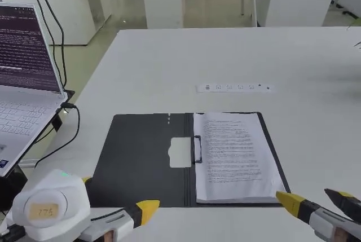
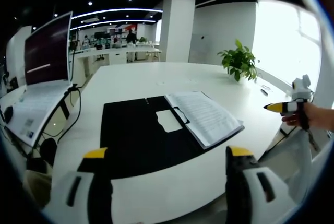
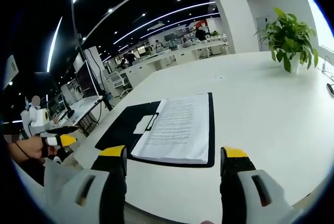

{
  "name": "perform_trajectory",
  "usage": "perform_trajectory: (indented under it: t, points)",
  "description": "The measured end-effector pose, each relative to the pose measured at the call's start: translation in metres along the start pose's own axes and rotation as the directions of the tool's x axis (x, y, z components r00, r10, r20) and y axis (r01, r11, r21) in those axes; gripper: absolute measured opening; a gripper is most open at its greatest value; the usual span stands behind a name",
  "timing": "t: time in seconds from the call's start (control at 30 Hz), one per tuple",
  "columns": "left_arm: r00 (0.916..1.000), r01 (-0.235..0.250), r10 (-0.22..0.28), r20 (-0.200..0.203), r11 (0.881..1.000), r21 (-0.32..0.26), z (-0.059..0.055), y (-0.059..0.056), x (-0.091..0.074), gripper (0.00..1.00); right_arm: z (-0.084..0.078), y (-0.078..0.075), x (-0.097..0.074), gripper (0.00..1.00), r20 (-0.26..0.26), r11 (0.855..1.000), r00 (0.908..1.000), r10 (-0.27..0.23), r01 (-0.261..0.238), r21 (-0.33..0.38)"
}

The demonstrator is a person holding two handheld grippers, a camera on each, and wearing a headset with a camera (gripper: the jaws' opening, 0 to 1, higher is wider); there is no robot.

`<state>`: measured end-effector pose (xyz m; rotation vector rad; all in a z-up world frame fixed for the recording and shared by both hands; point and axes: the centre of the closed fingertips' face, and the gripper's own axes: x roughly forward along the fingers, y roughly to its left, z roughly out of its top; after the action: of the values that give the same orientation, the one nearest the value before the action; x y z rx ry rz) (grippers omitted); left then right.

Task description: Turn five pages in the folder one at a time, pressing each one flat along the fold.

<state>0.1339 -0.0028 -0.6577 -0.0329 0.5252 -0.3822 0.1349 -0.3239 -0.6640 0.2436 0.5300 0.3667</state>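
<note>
Right gripper (image 3: 173,152) is seen at the near edge of the white worktop (image 3: 261,104), yellow-tipped fingers (image 3: 111,169) spread wide, nothing held between them. Black folder (image 3: 120,125) is laid open just ahead, page stack (image 3: 177,127) on its right half. Potted plant (image 3: 287,38) is noted far right.

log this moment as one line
folder: open, flat | pages: all stacked right | left gripper: open, empty | right gripper: open, empty

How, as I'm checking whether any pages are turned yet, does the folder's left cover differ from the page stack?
The left cover is black and bare apart from a pale patch near the spine; the page stack is white with printed lines. The left cover lies thin, the page stack thick. Both lie flat on the white table.
</note>
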Motion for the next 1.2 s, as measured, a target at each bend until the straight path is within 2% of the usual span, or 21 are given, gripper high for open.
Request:
perform_trajectory:
  t: [0.3, 0.87, 1.07, 1.2]
  points:
    - [0.9998, 0.007, -0.007, -0.016, 1.000, 0.002, -0.005, -0.001, 0.003, 0.91, 0.000, 0.000, 0.001, 0.72, 0.006, 1.000, 1.0000, 0.001, -0.001, 0.009]
    - [0.9983, 0.041, -0.040, -0.042, 0.999, 0.029, -0.006, -0.006, 0.016, 0.90, 0.003, -0.001, 0.000, 0.72, 0.027, 1.000, 0.9996, 0.000, -0.001, 0.018]
    - [0.9962, 0.069, -0.066, -0.057, 0.996, 0.057, -0.004, -0.012, 0.028, 0.90, 0.004, -0.002, 0.000, 0.72, 0.034, 1.000, 0.9994, -0.002, 0.002, 0.022]
    - [0.9931, 0.103, -0.098, -0.064, 0.992, 0.067, -0.001, -0.023, 0.040, 0.89, 0.005, -0.003, 0.000, 0.72, 0.037, 1.000, 0.9993, 0.001, -0.001, 0.020]
